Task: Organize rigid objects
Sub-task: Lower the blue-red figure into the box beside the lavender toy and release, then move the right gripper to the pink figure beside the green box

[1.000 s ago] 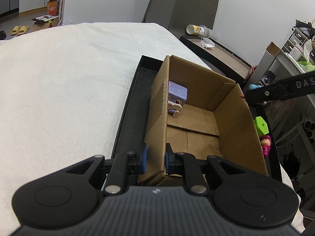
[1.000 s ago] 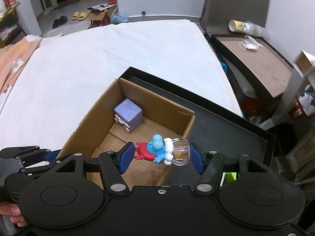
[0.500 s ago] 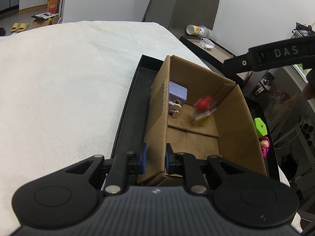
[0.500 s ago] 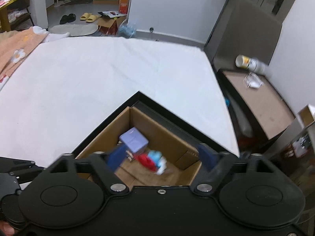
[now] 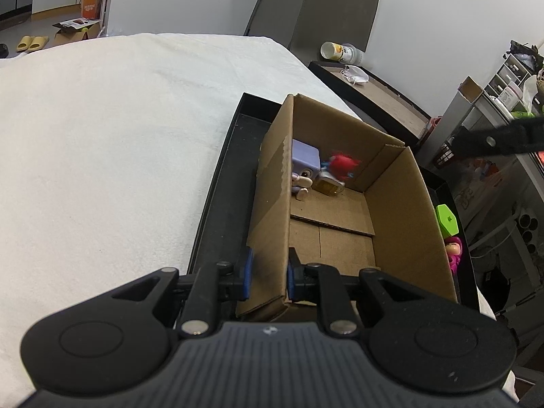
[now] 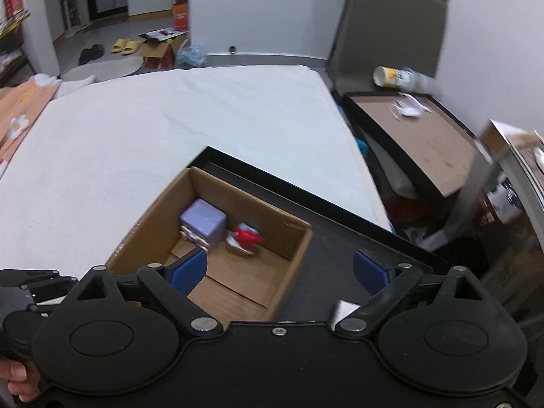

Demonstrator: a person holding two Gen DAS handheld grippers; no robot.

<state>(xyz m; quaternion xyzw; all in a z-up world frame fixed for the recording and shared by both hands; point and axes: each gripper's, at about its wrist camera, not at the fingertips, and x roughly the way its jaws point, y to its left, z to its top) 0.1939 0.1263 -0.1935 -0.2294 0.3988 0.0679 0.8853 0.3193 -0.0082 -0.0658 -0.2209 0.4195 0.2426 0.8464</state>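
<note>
An open cardboard box [image 5: 401,217] stands in a black tray [image 5: 217,210] on a white bed. My left gripper [image 5: 267,273] is shut on the box's near left wall. Inside the box lie a purple cube toy [image 5: 305,159] and a red-and-blue figure with a clear jar [image 5: 338,170], both at the far end. They show in the right wrist view too: the cube [image 6: 204,221] and the figure [image 6: 244,236]. My right gripper [image 6: 278,270] is open and empty, high above the box [image 6: 149,224].
A green block [image 5: 447,219] and a pink figure [image 5: 454,253] lie in the tray right of the box. A dark side table [image 6: 418,139] with a bottle and a white mask stands right of the bed. Shelves and clutter are at far right.
My right gripper opened and let go of the red-and-blue figure, which fell into the box beside the purple cube. The right gripper then rose and drew back. My left gripper held still.
</note>
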